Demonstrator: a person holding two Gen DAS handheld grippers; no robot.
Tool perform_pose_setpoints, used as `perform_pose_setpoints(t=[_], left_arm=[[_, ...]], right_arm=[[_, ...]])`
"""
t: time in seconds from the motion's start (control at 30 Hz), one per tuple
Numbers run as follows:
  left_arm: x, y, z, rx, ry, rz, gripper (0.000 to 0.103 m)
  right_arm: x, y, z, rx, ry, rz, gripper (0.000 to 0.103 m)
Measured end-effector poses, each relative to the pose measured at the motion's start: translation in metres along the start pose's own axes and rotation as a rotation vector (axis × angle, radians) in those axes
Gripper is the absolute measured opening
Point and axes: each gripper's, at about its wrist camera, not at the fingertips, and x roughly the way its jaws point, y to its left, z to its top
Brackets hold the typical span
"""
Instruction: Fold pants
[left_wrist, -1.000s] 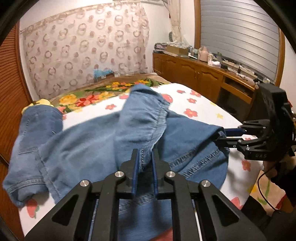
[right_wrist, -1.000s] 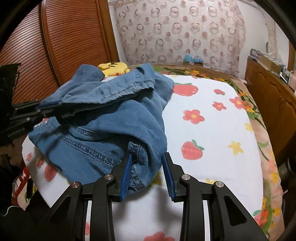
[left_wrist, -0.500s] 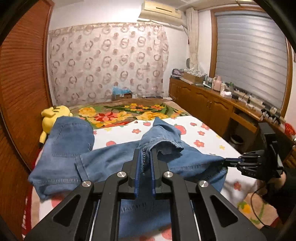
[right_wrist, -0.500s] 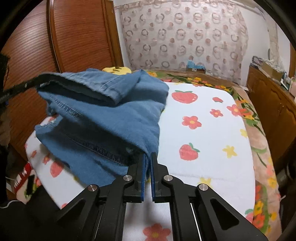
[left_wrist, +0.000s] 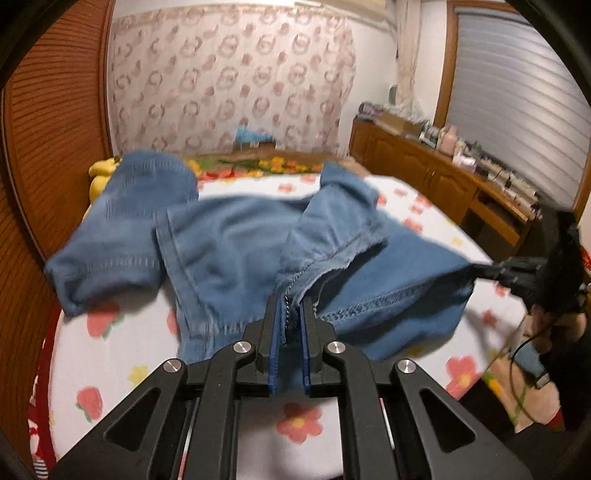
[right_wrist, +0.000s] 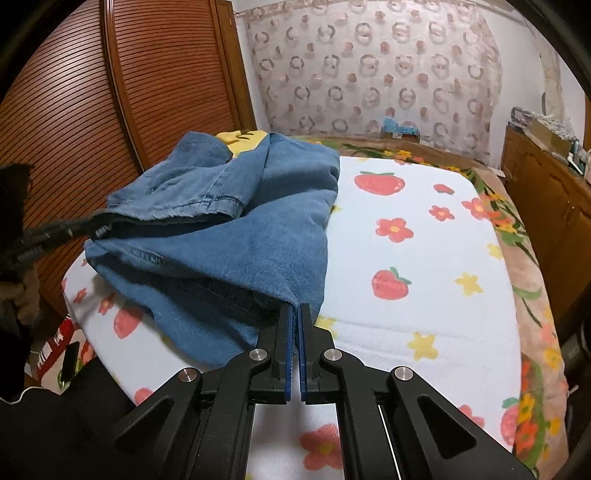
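One pair of blue pants (left_wrist: 229, 240), apparently stretched from 9 to 3 o'clock across the bed (right_wrist: 424, 295), is clamped by two grippers: left gripper (left_wrist: 290, 314), right gripper (right_wrist: 294, 314).

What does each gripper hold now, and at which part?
Both hold the jeans: the left gripper pinches a stitched seam edge, the right gripper a corner of the denim.

One pair of pants (left_wrist: 236, 236) is lying on one bed (right_wrist: 424, 295), two claws — left claw (left_wrist: 290, 317), right claw (right_wrist: 294, 321) — gripping it; one yellow plush toy (right_wrist: 242, 138) is peeking out upper left.
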Motion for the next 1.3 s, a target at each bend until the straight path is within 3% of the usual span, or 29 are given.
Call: perform_pose_setpoints(t=[0.17,0.4,0.53,0.6,0.67,0.77,0.93,1.03,1.2,1.3], left_arm=[[0.002,0.0,-0.008,0.008,0.011,0.007,0.011],[-0.007,0.012,-0.003,-0.015,-0.01,0.041,0.024],[-0.01,0.018,0.002,-0.013,-0.023,0.064,0.048],[-0.01,0.018,0.005,-0.008,-0.025,0.075,0.053],[-0.009,0.017,0.008,0.001,-0.026,0.078,0.066],[-0.01,0.014,0.014,0.022,-0.037,0.067,0.076],[-0.009,-0.001,0.027,0.057,-0.07,0.032,0.078],[-0.003,-0.016,0.039,0.085,-0.088,-0.009,0.078],[0.018,-0.044,0.056,0.137,-0.066,-0.073,0.077],[0.032,-0.064,0.064,0.166,-0.031,-0.124,0.071]], right_arm=[[-0.004,0.004,0.007,0.008,-0.011,0.002,0.002],[-0.015,0.013,0.016,-0.016,-0.063,0.004,0.002],[-0.011,0.016,0.022,-0.032,-0.089,-0.005,0.002],[-0.002,0.016,0.026,-0.029,-0.089,-0.006,0.004],[0.007,0.017,0.027,-0.029,-0.085,-0.008,0.005],[0.026,0.016,0.027,-0.022,-0.067,-0.015,0.014],[0.049,0.014,0.031,-0.011,-0.037,-0.027,0.04],[0.06,0.012,0.031,-0.011,-0.014,-0.039,0.047],[0.07,0.009,0.029,0.0,-0.003,-0.052,0.051],[0.076,0.011,0.025,-0.004,-0.002,-0.064,0.051]])
